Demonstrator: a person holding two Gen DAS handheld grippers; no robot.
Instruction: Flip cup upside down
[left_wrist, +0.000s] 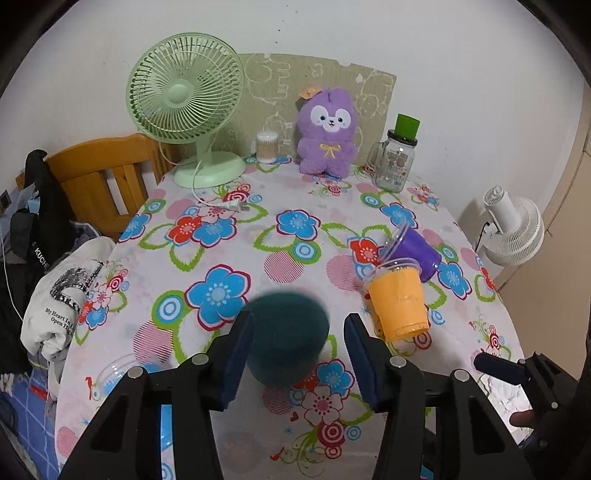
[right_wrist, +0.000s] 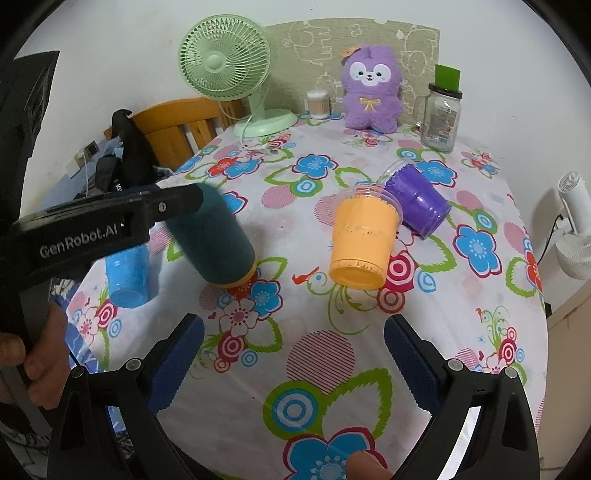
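Observation:
A dark teal cup (left_wrist: 288, 338) sits between my left gripper's (left_wrist: 295, 350) open fingers, blurred, touching the left pad only. In the right wrist view the teal cup (right_wrist: 212, 236) is tilted, its yellow-rimmed end on the tablecloth, with the left gripper (right_wrist: 162, 206) at its upper end. An orange cup (right_wrist: 364, 240) lies tilted with a clear lid, against a purple cup (right_wrist: 419, 203) on its side. A light blue cup (right_wrist: 127, 275) stands at the left. My right gripper (right_wrist: 293, 354) is open and empty above the cloth.
A floral tablecloth (right_wrist: 332, 369) covers the table. At the back stand a green fan (left_wrist: 184, 107), a purple plush (left_wrist: 327, 129), a cotton swab jar (left_wrist: 266, 147) and a glass jar (left_wrist: 395, 162). A wooden chair (left_wrist: 107, 173) and clothes (left_wrist: 62, 295) sit left; a white fan (left_wrist: 513, 229) right.

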